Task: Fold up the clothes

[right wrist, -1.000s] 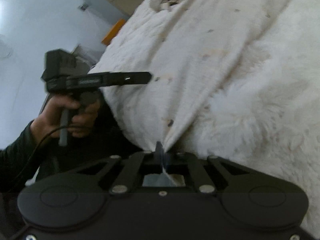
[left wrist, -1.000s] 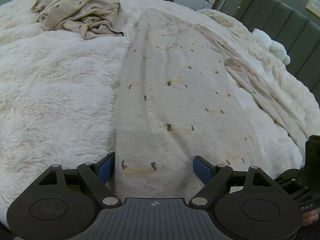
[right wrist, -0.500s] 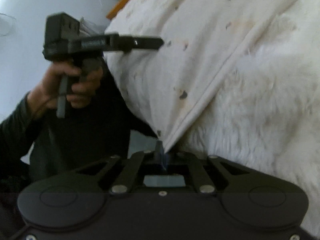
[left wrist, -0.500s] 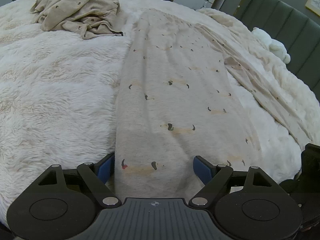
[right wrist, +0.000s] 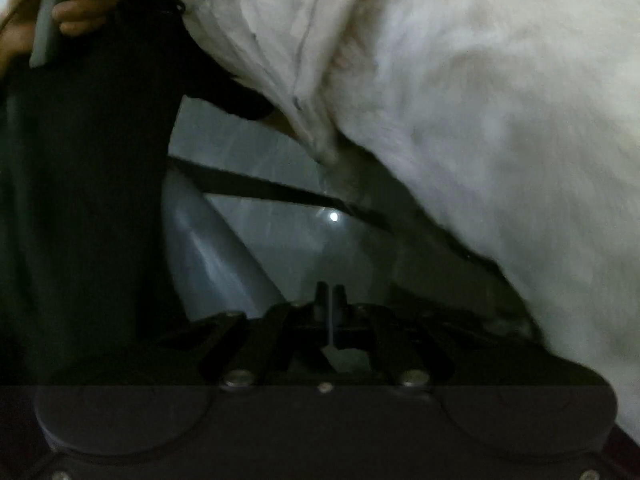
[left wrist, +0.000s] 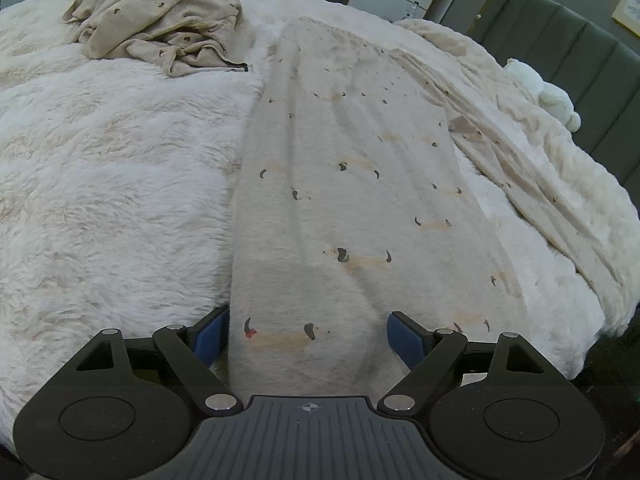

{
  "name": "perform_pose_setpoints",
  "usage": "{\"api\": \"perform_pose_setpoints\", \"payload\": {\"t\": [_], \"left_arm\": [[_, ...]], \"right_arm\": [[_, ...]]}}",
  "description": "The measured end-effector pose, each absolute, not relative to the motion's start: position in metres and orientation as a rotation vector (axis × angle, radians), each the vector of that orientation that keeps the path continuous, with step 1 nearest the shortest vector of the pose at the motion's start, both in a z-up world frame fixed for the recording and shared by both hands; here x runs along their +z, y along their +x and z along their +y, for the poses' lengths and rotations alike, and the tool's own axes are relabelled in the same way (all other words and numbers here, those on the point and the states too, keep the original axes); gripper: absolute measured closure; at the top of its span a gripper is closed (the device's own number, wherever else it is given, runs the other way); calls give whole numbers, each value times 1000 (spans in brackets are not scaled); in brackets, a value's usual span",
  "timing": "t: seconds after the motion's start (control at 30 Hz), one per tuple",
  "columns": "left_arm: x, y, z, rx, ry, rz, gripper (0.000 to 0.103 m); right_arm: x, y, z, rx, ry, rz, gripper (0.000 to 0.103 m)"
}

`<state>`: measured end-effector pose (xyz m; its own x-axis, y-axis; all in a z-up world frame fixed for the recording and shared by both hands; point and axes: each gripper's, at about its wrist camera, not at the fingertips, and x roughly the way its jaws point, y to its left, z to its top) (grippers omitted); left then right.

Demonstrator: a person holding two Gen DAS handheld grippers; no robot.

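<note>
Left wrist view, L to R: far upper left of the left gripper (left wrist: pixel 308 336) a crumpled beige garment (left wrist: pixel 160 20) w/ dark marks sits on the white fluffy blanket (left wrist: pixel 100 200). Straight ahead of the gripper, a long beige dachshund-print garment (left wrist: pixel 344 200) lies flat, running away from the tongs; its near end sits btwn the two blue pads (left wrist: pixel 210 334), which stand wide, one just beside each side of the cloth, not pressing it. To the right of it a narrower strip of the same print fabric (left wrist: pixel 532 196) trails toward the bed edge. Far upper right: white plush toy (left wrist: pixel 556 98) against a dark green padded headboard (left wrist: pixel 580 60). Right wrist view, dark & blurry: upper left of the right gripper (right wrist: pixel 330 300) a hand (right wrist: pixel 76 8) grips a grey handle, dark clothing below it. Right gripper's jaws only a narrow slit apart & opening, nothing btwn them. A hemmed edge of pale cloth (right wrist: pixel 308 92) hangs ahead, above the tips & apart from them; the fluffy blanket fills the right side.
</note>
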<state>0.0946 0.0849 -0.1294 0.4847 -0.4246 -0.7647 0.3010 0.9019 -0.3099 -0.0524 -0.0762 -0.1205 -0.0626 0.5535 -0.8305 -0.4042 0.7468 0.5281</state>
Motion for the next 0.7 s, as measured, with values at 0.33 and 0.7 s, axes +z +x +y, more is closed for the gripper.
{"api": "perform_pose_setpoints", "payload": {"t": [0.33, 0.7], "left_arm": [[-129, 90, 85, -442, -134, 965, 20], [-130, 88, 93, -434, -149, 964, 20]], "right_arm": [[37, 27, -304, 350, 410, 750, 56], [-23, 184, -434, -72, 430, 827, 57]]}}
